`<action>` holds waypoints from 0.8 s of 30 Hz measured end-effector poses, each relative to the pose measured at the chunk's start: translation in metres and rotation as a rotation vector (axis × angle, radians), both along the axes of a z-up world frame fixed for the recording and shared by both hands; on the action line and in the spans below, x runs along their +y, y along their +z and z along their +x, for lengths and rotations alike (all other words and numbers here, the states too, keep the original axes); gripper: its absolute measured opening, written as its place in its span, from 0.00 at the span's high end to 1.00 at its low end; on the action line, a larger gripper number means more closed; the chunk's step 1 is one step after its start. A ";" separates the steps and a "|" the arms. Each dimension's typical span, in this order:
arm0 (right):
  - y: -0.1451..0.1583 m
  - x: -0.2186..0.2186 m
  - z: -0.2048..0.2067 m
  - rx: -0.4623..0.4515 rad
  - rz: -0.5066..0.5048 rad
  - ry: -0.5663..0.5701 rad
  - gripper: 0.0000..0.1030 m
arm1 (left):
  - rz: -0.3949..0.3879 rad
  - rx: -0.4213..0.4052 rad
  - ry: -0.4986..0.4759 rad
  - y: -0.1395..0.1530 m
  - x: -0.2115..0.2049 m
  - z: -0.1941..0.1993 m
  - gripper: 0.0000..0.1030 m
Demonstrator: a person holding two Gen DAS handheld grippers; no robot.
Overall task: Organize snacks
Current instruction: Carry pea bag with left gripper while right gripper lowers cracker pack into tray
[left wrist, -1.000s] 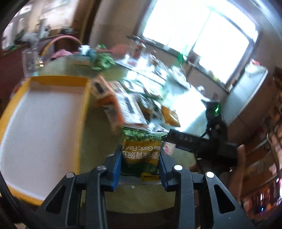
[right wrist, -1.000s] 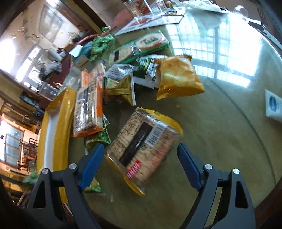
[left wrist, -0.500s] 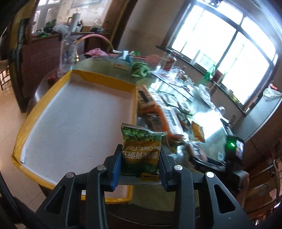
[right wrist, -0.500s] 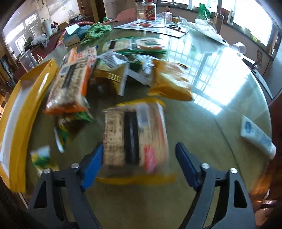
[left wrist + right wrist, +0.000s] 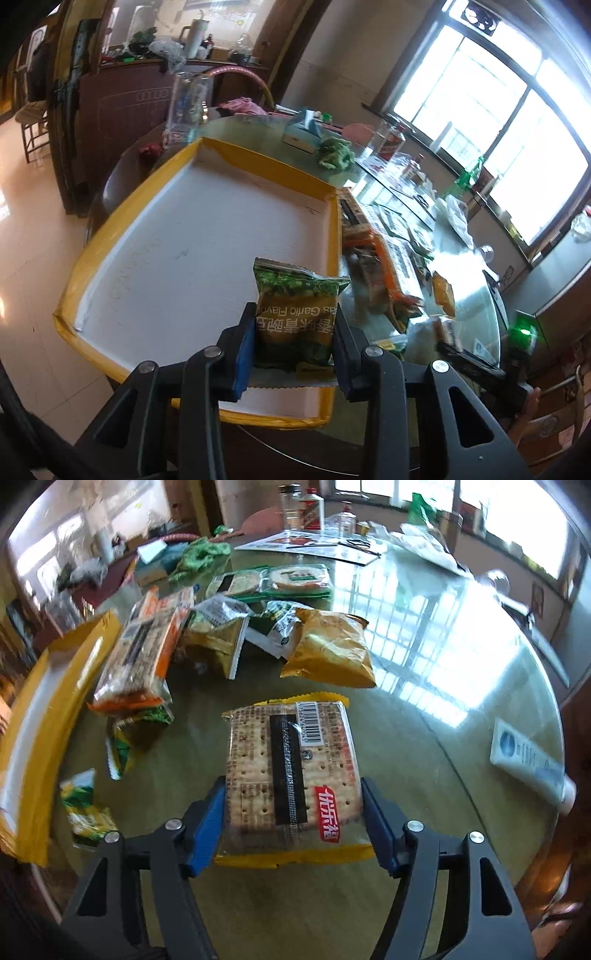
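Observation:
My left gripper (image 5: 293, 343) is shut on a small green garlic-flavour pea packet (image 5: 297, 317) and holds it above the near right corner of the yellow-rimmed white tray (image 5: 159, 236). My right gripper (image 5: 293, 819) has closed on a yellow cracker pack (image 5: 291, 775) that lies on the glass table (image 5: 424, 738); its blue pads touch both long sides. Other snacks lie beyond: an orange cracker pack (image 5: 147, 653), a golden chip bag (image 5: 332, 650), small green packets (image 5: 88, 805). The tray's edge (image 5: 33, 716) shows at the left in the right wrist view.
A white tube (image 5: 528, 760) lies on the table at the right. Bottles (image 5: 295, 506), papers and a green cloth (image 5: 199, 554) stand at the far side. A tissue box (image 5: 303, 131) and a clear jug (image 5: 188, 107) stand beyond the tray.
My left gripper has carried the green packet leftwards from over the snack pile to over the tray. My right gripper has squared up on the yellow cracker pack and closed its fingers onto its sides.

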State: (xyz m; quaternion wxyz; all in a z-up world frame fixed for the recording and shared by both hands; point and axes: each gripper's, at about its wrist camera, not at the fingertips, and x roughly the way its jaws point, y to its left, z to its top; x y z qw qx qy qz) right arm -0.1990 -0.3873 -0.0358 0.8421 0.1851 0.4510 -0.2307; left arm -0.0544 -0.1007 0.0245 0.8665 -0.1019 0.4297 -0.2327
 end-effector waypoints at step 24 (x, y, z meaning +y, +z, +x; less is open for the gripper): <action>0.054 0.247 0.126 -0.170 -0.046 0.648 0.33 | 0.203 0.094 0.209 -0.036 0.061 0.042 0.64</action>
